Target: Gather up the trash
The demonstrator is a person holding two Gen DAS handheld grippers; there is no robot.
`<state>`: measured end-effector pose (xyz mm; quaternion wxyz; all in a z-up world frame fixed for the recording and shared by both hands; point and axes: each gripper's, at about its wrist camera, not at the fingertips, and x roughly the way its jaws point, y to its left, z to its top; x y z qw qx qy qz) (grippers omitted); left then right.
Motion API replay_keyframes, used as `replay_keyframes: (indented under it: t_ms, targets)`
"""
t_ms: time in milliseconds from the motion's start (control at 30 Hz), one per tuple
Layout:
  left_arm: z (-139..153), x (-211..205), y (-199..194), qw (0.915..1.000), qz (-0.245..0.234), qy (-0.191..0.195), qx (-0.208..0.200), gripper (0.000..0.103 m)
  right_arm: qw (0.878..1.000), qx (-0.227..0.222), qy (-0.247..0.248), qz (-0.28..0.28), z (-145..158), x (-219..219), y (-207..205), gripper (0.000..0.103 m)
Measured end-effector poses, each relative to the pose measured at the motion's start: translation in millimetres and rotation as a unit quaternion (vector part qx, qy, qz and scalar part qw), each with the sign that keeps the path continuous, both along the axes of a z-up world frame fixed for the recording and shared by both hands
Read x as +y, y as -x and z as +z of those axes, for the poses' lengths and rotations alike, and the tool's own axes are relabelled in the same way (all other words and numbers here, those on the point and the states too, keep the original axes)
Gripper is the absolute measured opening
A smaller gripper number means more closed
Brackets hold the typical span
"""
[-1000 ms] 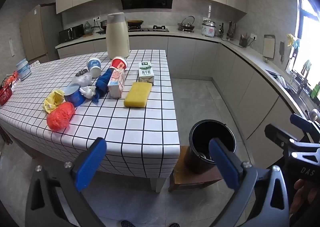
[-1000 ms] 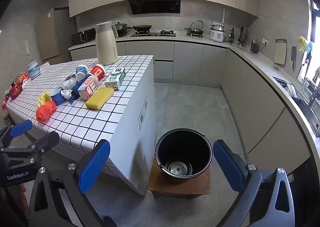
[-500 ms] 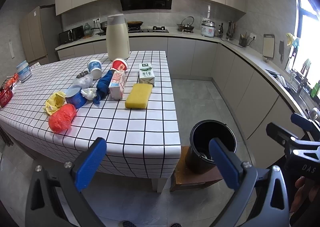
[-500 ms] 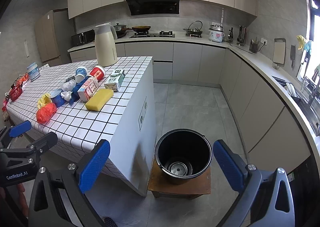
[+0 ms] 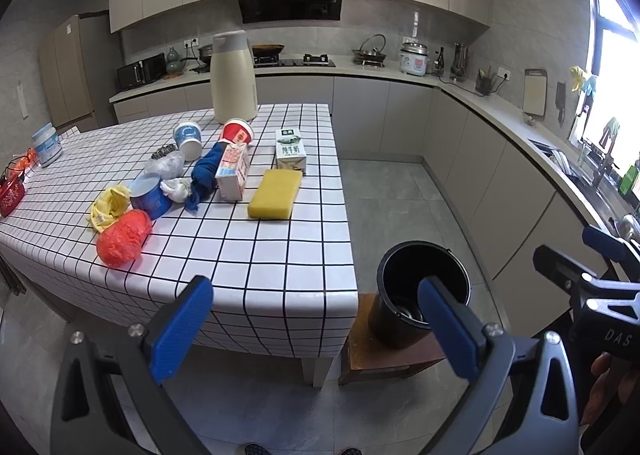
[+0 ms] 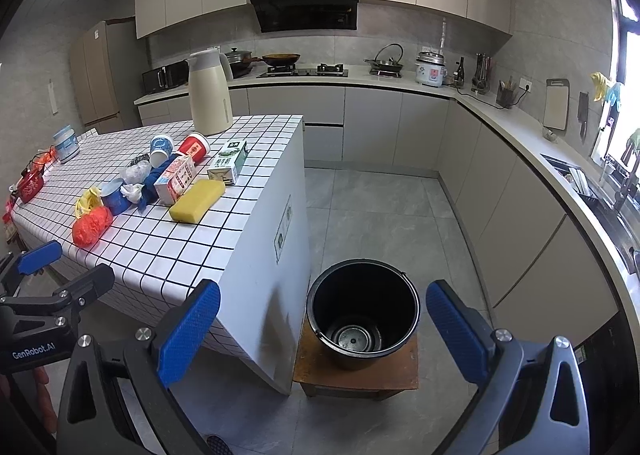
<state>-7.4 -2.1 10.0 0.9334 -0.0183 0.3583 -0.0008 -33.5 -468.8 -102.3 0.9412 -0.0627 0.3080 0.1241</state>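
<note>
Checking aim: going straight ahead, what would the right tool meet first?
Probably the round black plastic bucket on its low wooden stool; the open right tool frames it, though depth is unclear.

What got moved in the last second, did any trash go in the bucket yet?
Nothing was picked up. The left gripper only drifted slightly toward the table, and the right gripper barely moved. Both stay open and empty. The trash, like the yellow sponge, stays put; the black bucket gained nothing.

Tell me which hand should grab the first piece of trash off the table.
Probably left. Its open tongs face the table edge with the red bag and yellow sponge ahead. The right tongs, also open and empty, point at the black bucket on the stool.
</note>
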Motion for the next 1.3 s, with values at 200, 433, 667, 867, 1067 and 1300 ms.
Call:
replay_keyframes:
  t_ms: [200, 433, 667, 867, 1067, 1300]
  targets:
    - [0.2, -0.6, -0.2, 1.0000, 0.000, 0.000, 0.000, 0.103, 1.000, 0.001, -0.001, 0.001, -0.7, -0.5, 1.0, 0.103]
    - [0.0, -1.1, 1.2, 1.0000, 0.000, 0.002, -0.001, 0.103, 1.000, 0.000, 0.000, -0.001, -0.2, -2.1, 1.8, 0.103]
    - [-0.1, -0.7, 1.1, 1.0000, -0.001, 0.002, -0.001, 0.103, 1.000, 0.001, 0.003, -0.003, -1.7, 2.5, 2.1, 0.103]
    - [-0.4, 0.9, 0.8, 1.0000, 0.001, 0.003, 0.000, 0.103, 1.000, 0.002, 0.003, -0.001, -2.7, 1.7, 1.1, 0.103]
    - [-0.7, 2.7, 0.4, 1.0000, -0.001, 0.002, -0.002, 0.103, 1.000, 0.004, 0.004, 0.000, -3.9, 3.0, -1.8, 0.103]
    - [-0.2, 2.2, 0.0, 1.0000, 0.000, 0.003, -0.003, 0.103, 1.000, 0.006, 0.007, -0.002, -6.4, 5.6, -3.5, 0.103]
